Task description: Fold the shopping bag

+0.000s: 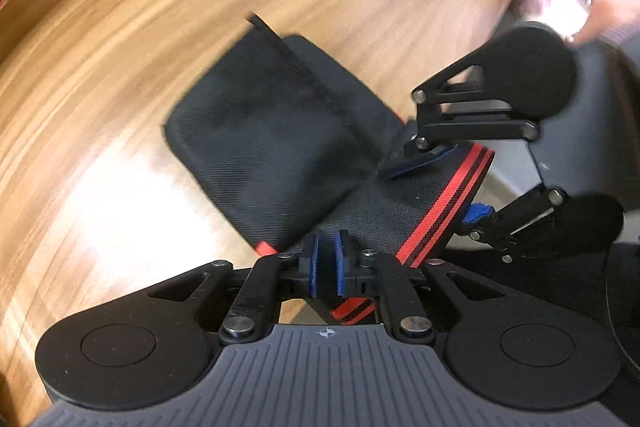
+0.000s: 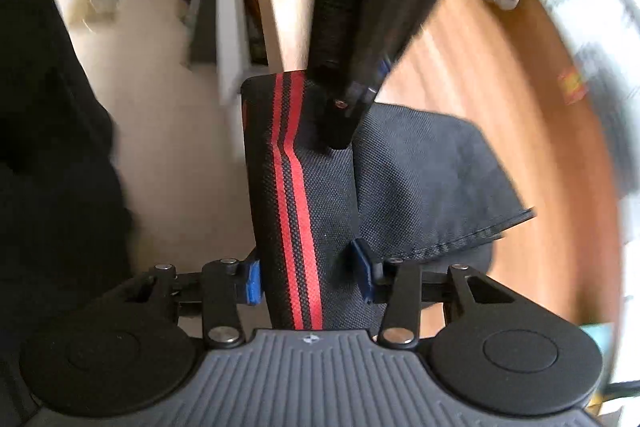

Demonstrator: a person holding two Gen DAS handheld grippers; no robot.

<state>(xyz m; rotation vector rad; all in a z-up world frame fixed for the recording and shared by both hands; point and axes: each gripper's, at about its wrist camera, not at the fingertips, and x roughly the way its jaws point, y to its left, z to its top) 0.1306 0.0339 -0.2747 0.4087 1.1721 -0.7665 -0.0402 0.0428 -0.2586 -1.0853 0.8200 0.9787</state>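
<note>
Black bag [image 1: 256, 131] with red stripe [image 2: 292, 195] sits mid-frame, partly folded over the table [image 1: 120, 67] edge. Left gripper [image 1: 326, 269] fingers nearly closed, can't tell if pinching fabric; right gripper [image 2: 308, 277] spread wide around the strip. Keep that fold flat, edges lined up

I see daylight-bright frames, both with heavy motion blur. Left wrist view: wooden table [image 1: 120, 67] grain smears into arcs, white glare patch at 8 o'clock, blown-out highlights at 2 o'clock. Shopping bag [image 1: 260, 131] weave is soft, sharper near the lens. Right wrist view: floor [image 2: 168, 147] is washed out, edges from 1 to 4 o'clock streak badly, fisheye bending throughout.
</note>
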